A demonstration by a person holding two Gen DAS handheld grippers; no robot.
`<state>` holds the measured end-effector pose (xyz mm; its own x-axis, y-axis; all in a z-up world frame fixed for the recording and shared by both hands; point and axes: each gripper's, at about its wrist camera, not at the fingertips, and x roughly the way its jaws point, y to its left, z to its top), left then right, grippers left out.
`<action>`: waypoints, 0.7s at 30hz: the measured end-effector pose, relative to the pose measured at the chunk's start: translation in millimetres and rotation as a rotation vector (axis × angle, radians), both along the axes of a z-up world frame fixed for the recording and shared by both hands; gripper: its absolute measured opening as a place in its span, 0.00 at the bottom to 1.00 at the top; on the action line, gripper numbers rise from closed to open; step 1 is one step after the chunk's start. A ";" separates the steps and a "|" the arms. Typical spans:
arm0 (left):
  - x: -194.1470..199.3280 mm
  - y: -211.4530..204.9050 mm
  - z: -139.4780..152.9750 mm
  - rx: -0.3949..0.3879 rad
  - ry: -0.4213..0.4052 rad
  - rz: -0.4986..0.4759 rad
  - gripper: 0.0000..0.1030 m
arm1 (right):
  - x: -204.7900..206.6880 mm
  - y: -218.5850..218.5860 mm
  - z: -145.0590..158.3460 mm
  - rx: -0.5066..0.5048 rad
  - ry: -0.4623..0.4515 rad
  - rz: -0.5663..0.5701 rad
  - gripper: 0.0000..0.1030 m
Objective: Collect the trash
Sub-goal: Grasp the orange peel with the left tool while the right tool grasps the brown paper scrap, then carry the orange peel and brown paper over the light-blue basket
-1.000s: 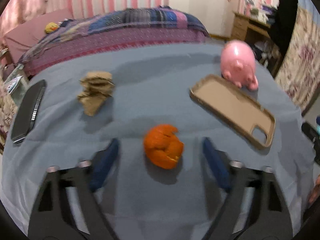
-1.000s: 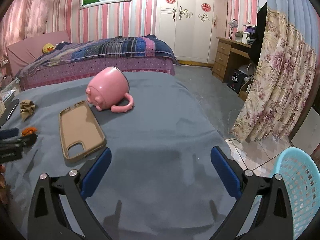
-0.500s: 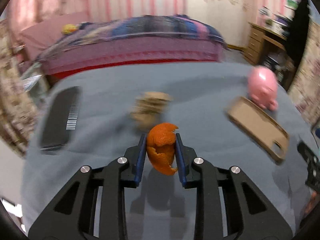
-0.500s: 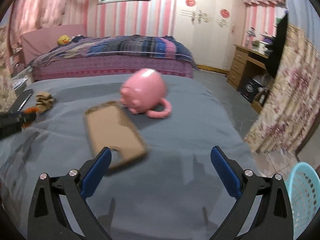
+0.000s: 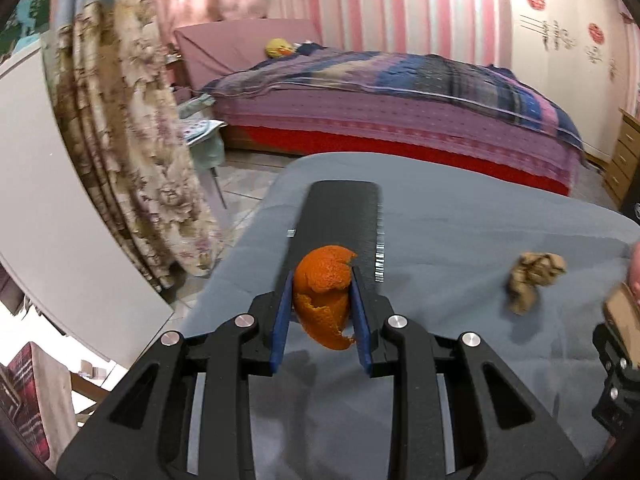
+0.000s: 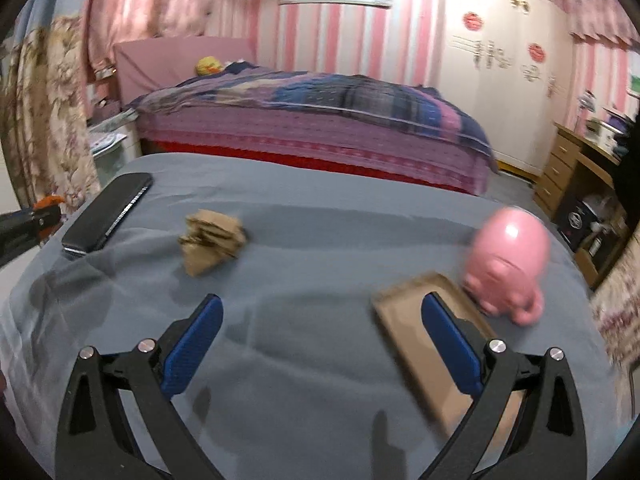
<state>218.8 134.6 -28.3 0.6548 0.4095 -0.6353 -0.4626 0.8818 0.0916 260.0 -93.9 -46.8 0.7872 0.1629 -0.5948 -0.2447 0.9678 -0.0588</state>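
Note:
An orange peel (image 5: pixel 323 296) hangs above the grey table (image 5: pixel 460 232), pinched between the blue pads of my left gripper (image 5: pixel 320 284), which is shut on it. From the right wrist view that same peel (image 6: pixel 49 201) shows as a small orange spot at the far left edge. A crumpled brown paper wad (image 5: pixel 534 274) lies on the table to the right; it also appears ahead and left of my right gripper, as the wad (image 6: pixel 211 240). My right gripper (image 6: pixel 320 312) stands wide open over the cloth with nothing between its fingers.
A black comb (image 6: pixel 108 214) lies at the table's left end. A tan phone case (image 6: pixel 436 344) and a pink pig-shaped mug (image 6: pixel 508 264) lie to the right. A bed (image 6: pixel 312 128) stands behind the table, floral curtains (image 5: pixel 132 168) hang at left.
My left gripper closed on the orange peel, lifted it off the table and swung left over the comb. The right gripper swung left across the table, staying open.

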 end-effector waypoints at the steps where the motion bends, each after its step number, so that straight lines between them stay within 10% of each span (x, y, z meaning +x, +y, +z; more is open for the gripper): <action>1: -0.5 5.4 -2.2 -0.003 0.004 0.015 0.26 | 4.6 7.7 -0.3 0.006 0.008 0.014 0.94; 9: 0.1 44.6 -16.0 -0.085 0.023 0.115 0.26 | 44.4 65.5 -8.0 -0.021 0.076 0.119 0.92; 17: 6.5 39.6 -17.8 -0.106 0.031 0.085 0.26 | 66.0 79.9 -19.5 -0.003 0.155 0.187 0.52; 21: 7.6 33.2 -15.0 -0.116 0.029 0.067 0.26 | 60.9 78.7 -18.6 -0.018 0.127 0.203 0.48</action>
